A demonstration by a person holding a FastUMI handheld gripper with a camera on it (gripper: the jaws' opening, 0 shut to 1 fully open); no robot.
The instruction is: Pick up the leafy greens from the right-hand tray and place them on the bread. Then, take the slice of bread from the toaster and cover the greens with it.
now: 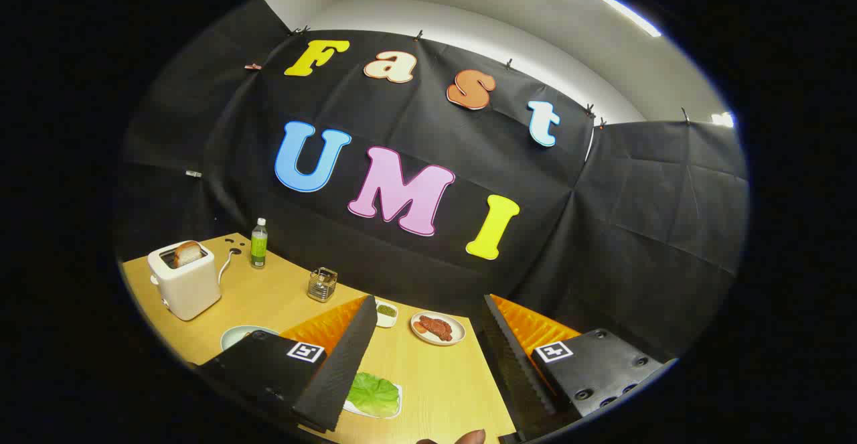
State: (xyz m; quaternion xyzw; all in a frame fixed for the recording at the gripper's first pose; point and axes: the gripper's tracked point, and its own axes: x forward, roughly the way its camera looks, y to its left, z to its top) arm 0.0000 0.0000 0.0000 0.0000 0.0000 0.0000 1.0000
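Hovering above the counter (442, 377), the hand-held gripper (428, 357) has its fingers spread wide and grips nothing. Leafy greens (373, 394) lie on a tray (351, 406) just beside one finger. Well beyond, at the counter's far corner, bread (188, 253) stands in the toaster (184, 281).

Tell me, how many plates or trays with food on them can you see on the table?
3. A white tray with green lettuce lies between the open gripper fingers. A round plate with reddish meat sits beyond them, beside a small white dish of green sauce. Fingers may hide more.
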